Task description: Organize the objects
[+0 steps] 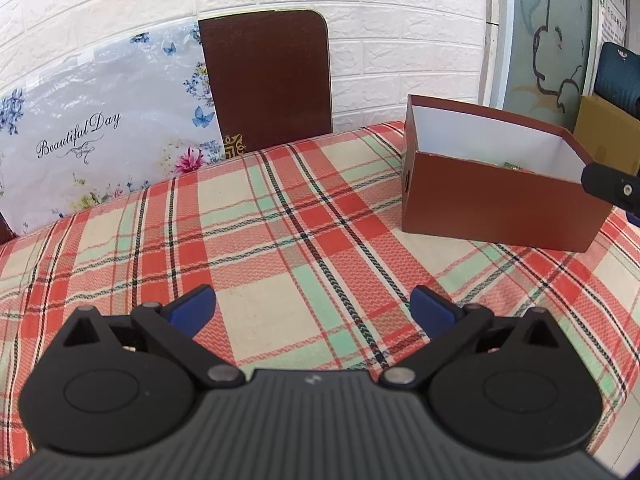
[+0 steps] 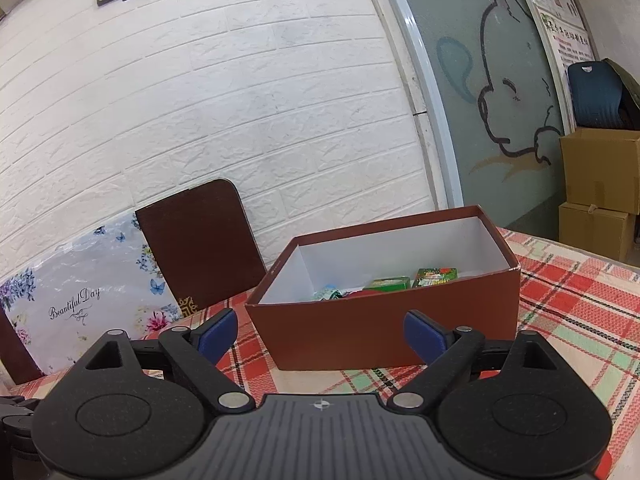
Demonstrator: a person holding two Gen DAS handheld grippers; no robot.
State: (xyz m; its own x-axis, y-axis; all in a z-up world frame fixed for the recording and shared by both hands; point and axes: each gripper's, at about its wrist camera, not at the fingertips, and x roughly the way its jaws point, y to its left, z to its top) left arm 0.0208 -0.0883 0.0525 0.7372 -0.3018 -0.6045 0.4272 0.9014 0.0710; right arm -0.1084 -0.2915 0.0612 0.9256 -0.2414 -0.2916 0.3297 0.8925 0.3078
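Left tongs [image 1: 313, 306] spread wide, nothing between the blue pads, hovering over bare plaid cloth on the tabletop [image 1: 280, 240]. Brown box [image 1: 500, 204] sits well apart from them, ahead and to the right, open top, white inside. Right tongs [image 2: 320, 334] also released and empty, pointed straight at the box [image 2: 384, 320], which stands just beyond the tips, its near long wall facing them. From the right wrist view the box's long axis runs left to right, slightly skewed with the right end farther back; from the left wrist view it angles away to the right. Inside, along the near wall, lie small items: a green packet [image 2: 390, 283], a second green packet with red print [image 2: 436, 276], a pale wrapped piece [image 2: 328, 292] and something red [image 2: 362, 294] mostly hidden by the wall; print on them too small to read. A tip of the right tongs [image 1: 612, 188] shows at the right edge of the left wrist view, over the box's right end. Behind the tabletop a floral sheet [image 1: 100, 128] leaning on the white brick wall reads "Beautiful Day"; beside it a dark brown board [image 1: 268, 84] with a gold emblem at its lower corner. Cardboard cartons [image 2: 600, 192] stacked far right; wall poster text unreadable.
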